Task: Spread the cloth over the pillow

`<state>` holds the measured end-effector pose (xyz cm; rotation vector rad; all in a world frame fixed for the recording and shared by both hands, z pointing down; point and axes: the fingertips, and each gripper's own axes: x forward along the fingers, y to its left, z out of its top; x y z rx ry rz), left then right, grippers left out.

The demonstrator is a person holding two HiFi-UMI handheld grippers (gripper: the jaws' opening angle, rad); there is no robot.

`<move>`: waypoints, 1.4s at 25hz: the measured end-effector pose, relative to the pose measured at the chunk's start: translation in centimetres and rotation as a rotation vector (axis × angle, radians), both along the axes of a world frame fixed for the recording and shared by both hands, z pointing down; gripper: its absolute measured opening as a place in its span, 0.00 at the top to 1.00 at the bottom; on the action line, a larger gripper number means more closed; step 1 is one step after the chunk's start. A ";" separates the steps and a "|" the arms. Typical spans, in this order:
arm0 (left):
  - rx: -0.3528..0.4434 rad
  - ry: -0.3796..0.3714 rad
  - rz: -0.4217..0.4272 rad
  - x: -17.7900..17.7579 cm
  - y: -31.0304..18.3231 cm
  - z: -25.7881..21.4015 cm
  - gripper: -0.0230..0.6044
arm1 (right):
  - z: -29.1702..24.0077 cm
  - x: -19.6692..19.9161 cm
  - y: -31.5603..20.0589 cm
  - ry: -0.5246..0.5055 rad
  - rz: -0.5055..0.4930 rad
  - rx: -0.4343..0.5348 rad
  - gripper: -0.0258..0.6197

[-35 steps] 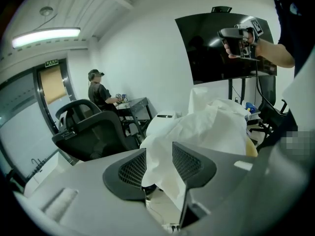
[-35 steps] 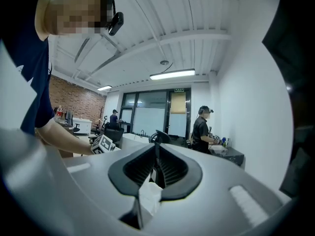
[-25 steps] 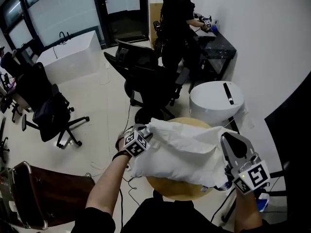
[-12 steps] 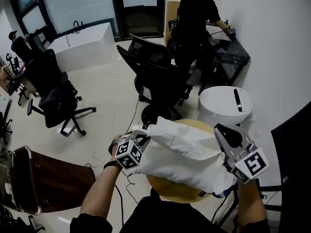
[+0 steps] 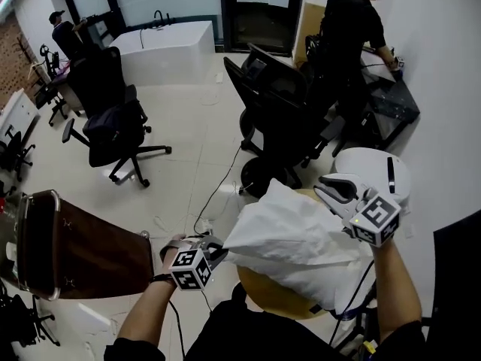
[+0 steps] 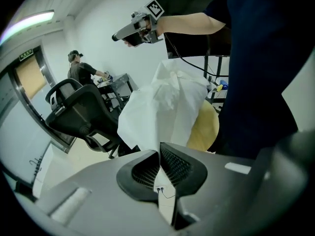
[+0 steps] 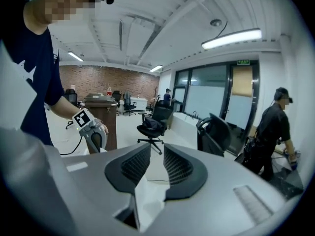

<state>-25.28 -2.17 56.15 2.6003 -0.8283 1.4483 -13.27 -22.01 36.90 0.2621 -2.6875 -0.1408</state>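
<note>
White cloth (image 5: 297,239) was heaped on the tan pillow (image 5: 270,298), lower centre, one corner pinched by the left gripper (image 5: 213,250). The jaws of the right gripper (image 5: 326,191) had just been opening, cloth slack between; edges should be drawn apart evenly.

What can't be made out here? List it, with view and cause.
- Pillow: in the head view the white cloth covers whatever lies under it; neither gripper view shows one plainly.
- Yellow seat: its legs are hidden by the cloth and the person's lap, head view.
- Desk by the wall: things on it are too small, and the standing person blocks part, head view.
</note>
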 end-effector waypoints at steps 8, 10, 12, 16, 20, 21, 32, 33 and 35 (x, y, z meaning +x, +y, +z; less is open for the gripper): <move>-0.113 0.053 -0.094 -0.3 5.0 5.5 0.96 | 10.6 -4.7 -3.4 0.182 -0.103 -0.252 0.75; -0.137 0.049 -0.099 -0.2 5.7 6.7 0.96 | 14.3 -4.9 -3.6 0.275 -0.120 -0.320 0.72; -0.150 0.053 -0.103 -0.1 6.0 7.4 0.96 | 18.1 -4.7 -3.6 0.380 -0.138 -0.373 0.70; -0.147 0.073 -0.126 -0.1 5.9 7.7 0.96 | 23.4 -3.3 -4.0 0.533 -0.133 -0.486 0.67; -0.150 0.084 -0.130 0.0 5.9 7.7 0.96 | 25.6 -2.6 -4.4 0.577 -0.097 -0.588 0.66; -0.151 0.086 -0.130 0.0 5.9 7.7 0.96 | 26.0 -2.4 -4.3 0.589 -0.092 -0.613 0.66; -0.110 0.083 -0.116 -0.2 4.4 6.9 0.96 | 22.2 -2.8 -3.9 0.508 -0.077 -0.432 0.93; -0.103 0.082 -0.115 -0.3 4.3 6.7 0.96 | 20.8 -2.8 -4.0 0.489 -0.073 -0.377 0.93; -0.094 0.082 -0.112 -0.4 4.1 6.6 0.96 | 17.6 -2.7 -3.7 0.472 -0.084 -0.241 0.93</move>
